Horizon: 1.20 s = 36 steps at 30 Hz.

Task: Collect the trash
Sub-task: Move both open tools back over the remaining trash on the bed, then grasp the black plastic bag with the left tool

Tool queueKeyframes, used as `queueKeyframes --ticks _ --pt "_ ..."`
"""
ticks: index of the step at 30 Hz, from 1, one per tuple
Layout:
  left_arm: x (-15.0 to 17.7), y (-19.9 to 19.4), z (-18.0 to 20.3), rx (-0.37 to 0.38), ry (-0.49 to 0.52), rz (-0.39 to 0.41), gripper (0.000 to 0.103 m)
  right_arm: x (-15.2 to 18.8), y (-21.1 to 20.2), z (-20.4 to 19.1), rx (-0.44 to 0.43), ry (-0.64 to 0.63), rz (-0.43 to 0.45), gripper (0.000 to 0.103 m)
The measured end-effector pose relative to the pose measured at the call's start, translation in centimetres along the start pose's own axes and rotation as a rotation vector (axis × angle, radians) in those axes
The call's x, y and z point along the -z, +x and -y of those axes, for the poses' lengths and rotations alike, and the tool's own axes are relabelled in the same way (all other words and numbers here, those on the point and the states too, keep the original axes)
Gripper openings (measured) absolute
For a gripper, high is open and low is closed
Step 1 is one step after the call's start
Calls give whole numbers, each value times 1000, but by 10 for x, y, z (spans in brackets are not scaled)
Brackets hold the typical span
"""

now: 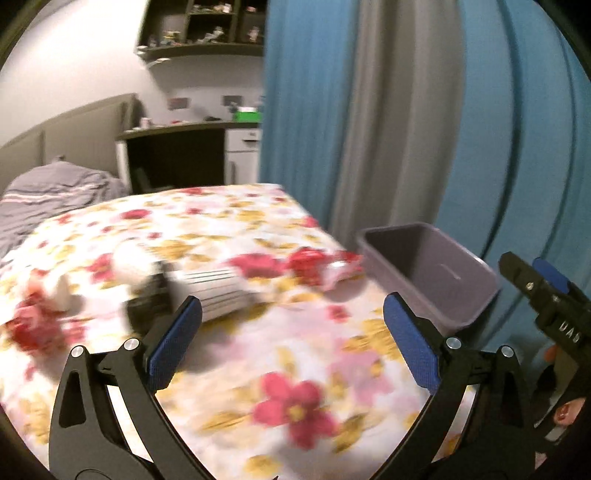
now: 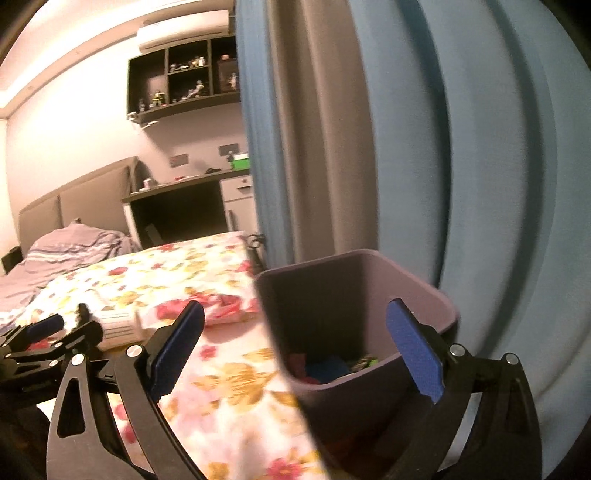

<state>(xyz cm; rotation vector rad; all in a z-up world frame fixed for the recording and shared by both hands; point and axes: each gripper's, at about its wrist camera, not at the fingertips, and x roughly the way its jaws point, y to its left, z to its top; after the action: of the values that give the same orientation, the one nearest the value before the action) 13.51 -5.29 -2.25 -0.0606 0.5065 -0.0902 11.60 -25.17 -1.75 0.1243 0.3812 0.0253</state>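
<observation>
A grey plastic bin (image 1: 436, 273) stands at the right edge of the flowered bed (image 1: 258, 350); in the right wrist view the bin (image 2: 332, 295) holds red, blue and green scraps (image 2: 328, 367). On the bedspread lie a white ribbed cup (image 1: 218, 291), a crumpled white piece (image 1: 131, 264) and a red-and-white wrapper (image 1: 325, 267), all blurred. My left gripper (image 1: 291, 325) is open and empty above the bedspread, just short of the cup. My right gripper (image 2: 295, 328) is open and empty, held over the bin's near rim. The cup shows in the right wrist view (image 2: 118, 326).
Blue and grey curtains (image 1: 406, 110) hang right behind the bin. A pillow and striped blanket (image 1: 55, 192) lie at the head of the bed. A dark desk (image 1: 177, 155) and wall shelves (image 1: 203, 29) stand beyond.
</observation>
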Motion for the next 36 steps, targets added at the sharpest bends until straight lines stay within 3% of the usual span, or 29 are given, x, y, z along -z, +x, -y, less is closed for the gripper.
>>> queueKeyframes --ticks 6,14,24,33,36 --pt "15 -28 -46 -97 -45 13 97 6 -2 -34 -50 -38 -15 95" --pt "29 -47 -89 -147 -110 18 97 12 -6 -67 -77 -69 -29 95" --pt "25 -17 -106 -122 -135 -24 97 16 1 -91 -101 -91 -44 95" --pt "27 33 -118 -73 -195 -136 97 15 19 -96 -94 -110 -60 95" --pt "29 45 -120 -50 -203 -169 85 14 28 -96 -93 -109 -71 95"
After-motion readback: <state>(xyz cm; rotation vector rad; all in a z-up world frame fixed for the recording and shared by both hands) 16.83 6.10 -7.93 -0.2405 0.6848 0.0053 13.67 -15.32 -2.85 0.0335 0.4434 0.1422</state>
